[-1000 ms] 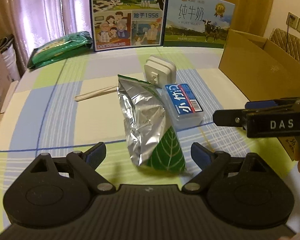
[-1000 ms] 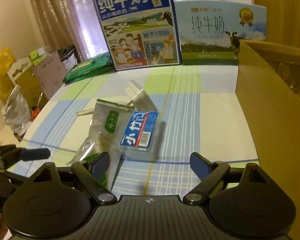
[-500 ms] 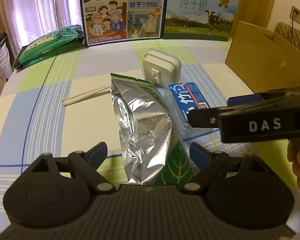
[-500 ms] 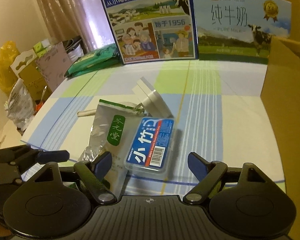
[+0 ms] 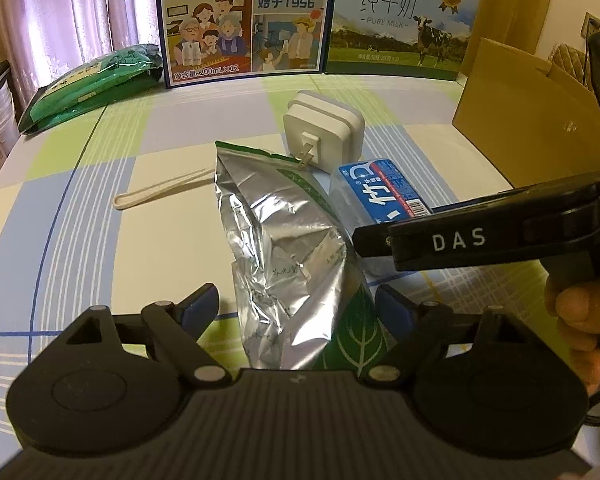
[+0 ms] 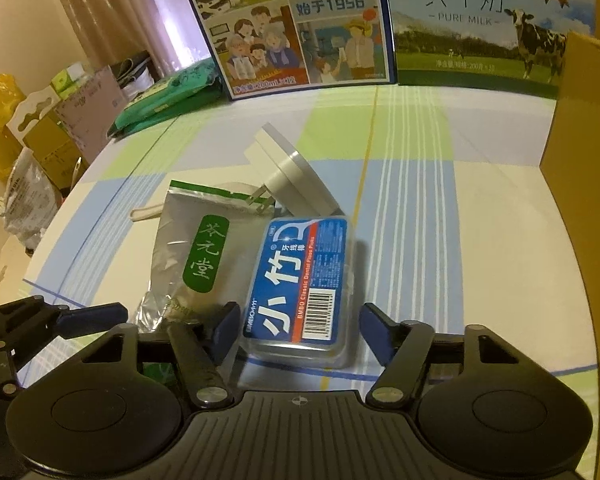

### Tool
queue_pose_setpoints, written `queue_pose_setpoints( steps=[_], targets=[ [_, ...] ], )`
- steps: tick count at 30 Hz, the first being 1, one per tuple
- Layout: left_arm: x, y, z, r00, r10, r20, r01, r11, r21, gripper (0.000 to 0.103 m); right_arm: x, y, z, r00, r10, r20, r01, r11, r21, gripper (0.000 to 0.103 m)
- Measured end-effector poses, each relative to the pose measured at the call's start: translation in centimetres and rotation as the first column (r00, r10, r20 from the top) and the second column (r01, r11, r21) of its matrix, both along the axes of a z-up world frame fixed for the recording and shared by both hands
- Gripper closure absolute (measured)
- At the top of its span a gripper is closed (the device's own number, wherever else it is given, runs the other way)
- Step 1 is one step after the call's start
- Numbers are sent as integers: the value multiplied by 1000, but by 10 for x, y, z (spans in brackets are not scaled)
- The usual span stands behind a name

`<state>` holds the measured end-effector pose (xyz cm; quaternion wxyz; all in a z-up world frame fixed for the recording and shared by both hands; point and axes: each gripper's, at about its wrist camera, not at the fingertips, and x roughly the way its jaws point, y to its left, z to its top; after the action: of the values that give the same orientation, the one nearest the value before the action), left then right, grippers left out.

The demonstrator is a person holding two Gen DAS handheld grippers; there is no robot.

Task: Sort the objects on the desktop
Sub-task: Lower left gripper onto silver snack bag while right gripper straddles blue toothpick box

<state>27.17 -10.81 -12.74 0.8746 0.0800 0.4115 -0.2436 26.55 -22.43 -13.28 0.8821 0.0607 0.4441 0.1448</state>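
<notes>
Between the spread blue fingers of the right gripper (image 6: 296,330), at lower centre of the right wrist view, lies the floss-pick box (image 6: 300,284) — jaws wide, one finger either side of its near end, neither clearly touching. Its long axis runs away from the gripper toward the white plug adapter (image 6: 288,176) just above it. At lower centre of the left wrist view the left gripper (image 5: 296,308) also stands wide, straddling the near end of the foil tea pouch (image 5: 284,248), whose length points up-frame. The pouch lies just left of the box. My guess: each hand takes its own item — the cardboard box (image 6: 580,160) waits at the right edge
</notes>
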Motion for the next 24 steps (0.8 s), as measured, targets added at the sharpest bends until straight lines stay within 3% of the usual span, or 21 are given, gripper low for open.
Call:
queue_pose_setpoints(
  steps=[16,20,24],
  targets=[
    [28,-2,-3,998,31,-54,-34,998,-53,24,1,-12,8,999,-51,12,52,998,-47,46],
    [33,0,-5,995,29,-95,-37,996,-82,36,1,-13,5,999,-52,8,53,997,-56,46],
    [29,-2,-1,996,14,-91,-20,998,-62,47,-1,-12,5,999,-46,11,47,997,-64,46]
  ],
)
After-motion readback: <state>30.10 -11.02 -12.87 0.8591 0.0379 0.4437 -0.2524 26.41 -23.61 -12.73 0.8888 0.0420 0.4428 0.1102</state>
